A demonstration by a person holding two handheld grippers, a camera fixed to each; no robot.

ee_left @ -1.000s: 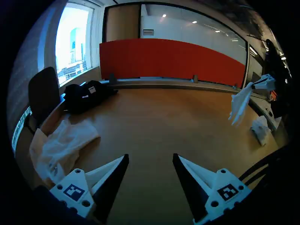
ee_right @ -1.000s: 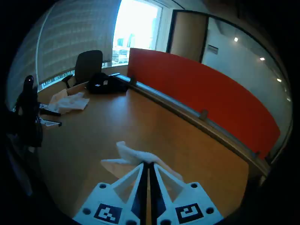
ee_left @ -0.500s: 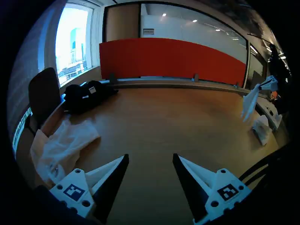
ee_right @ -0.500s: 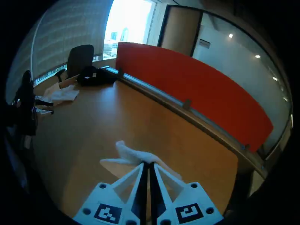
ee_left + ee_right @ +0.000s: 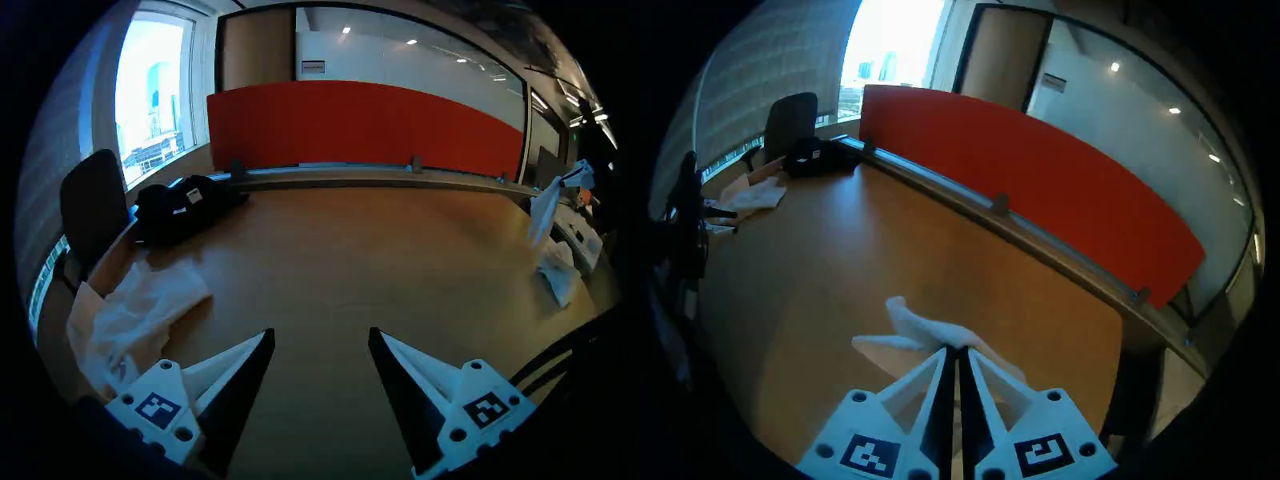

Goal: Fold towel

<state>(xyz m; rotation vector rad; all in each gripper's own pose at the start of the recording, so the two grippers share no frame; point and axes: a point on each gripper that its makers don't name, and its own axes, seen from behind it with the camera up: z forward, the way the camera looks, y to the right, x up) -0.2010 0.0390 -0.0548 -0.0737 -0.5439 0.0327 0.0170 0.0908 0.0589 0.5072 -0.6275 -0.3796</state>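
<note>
Pinching a crumpled white cloth towel (image 5: 932, 330) between fingers pressed together, the right gripper (image 5: 954, 352) is holding it over the long orange-brown wooden table (image 5: 840, 256), the fabric hanging down from the tips. The left gripper (image 5: 320, 332) is hovering above the table with its fingers spread wide, gripping nothing; a rumpled cream cloth (image 5: 136, 308) is lying close by, near a black fabric bag (image 5: 180, 208).

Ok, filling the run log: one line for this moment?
left gripper: open, empty | right gripper: shut on towel | towel: hanging above desk
</note>
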